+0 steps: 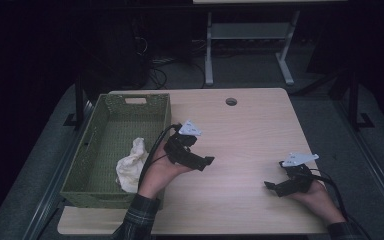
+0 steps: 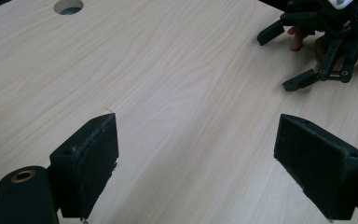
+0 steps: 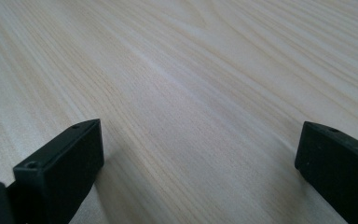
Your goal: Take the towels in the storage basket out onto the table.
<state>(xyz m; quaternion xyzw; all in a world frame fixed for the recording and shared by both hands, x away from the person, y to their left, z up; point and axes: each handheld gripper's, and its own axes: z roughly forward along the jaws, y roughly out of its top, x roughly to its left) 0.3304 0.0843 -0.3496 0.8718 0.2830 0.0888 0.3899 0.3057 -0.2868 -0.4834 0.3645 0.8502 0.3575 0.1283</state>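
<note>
Cloth (image 1: 131,170) lies in the green basket (image 1: 96,155); both tools (image 1: 207,161) (image 1: 269,186) gape wide, empty, over bare table (image 1: 250,135).

The left gripper (image 1: 207,161) and the right gripper (image 1: 270,186) are both held low with jaws wide apart, holding nothing.

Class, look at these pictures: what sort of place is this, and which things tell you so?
Probably a lab or workshop: a plain wooden desk with a cable hole, loose cables on the floor, and a second workbench frame behind.
</note>
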